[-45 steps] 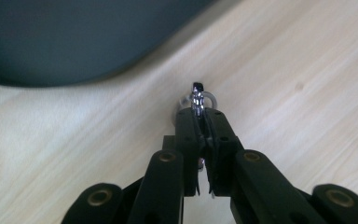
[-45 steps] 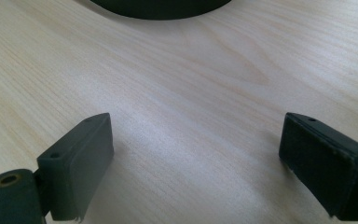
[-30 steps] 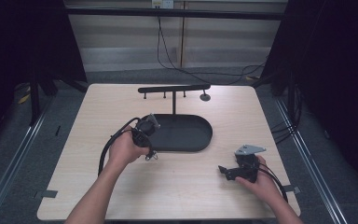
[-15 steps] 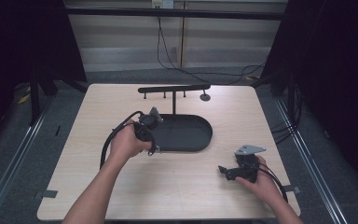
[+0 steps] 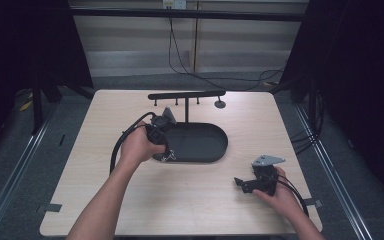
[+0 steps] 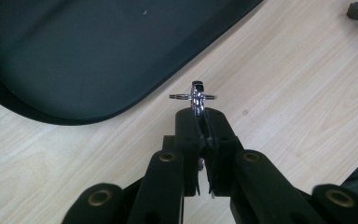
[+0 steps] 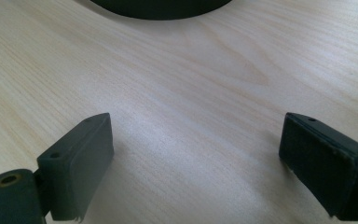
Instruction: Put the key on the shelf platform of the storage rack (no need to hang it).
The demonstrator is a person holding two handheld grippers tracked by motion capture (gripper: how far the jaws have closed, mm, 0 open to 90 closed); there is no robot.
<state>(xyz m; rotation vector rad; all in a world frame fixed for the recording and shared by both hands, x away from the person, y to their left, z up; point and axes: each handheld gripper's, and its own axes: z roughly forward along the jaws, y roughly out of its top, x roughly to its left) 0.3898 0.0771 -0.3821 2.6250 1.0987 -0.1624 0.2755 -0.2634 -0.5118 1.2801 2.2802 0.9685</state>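
left gripper (image 6: 200, 116) clamped on a small metal key ring (image 6: 193, 96), poking out past the tips just off the black tray (image 6: 74, 56) edge | close-up shows the ring lying flat, crosswise to the jaws; from above (image 5: 168, 156) just a glint | right gripper (image 7: 196, 163) wide open, nothing in it, over bare table (image 7: 191, 70)

A: What is unclear about the metal ring (image 6: 193, 96) in the left gripper (image 6: 200, 116)?
B: Its lower part is hidden between the closed jaws, and in the high view it is too small to identify.

A: And the black tray (image 6: 98, 51)?
B: The left gripper view cuts it off at the top and left edges. The right gripper view shows a sliver of it at the top edge.
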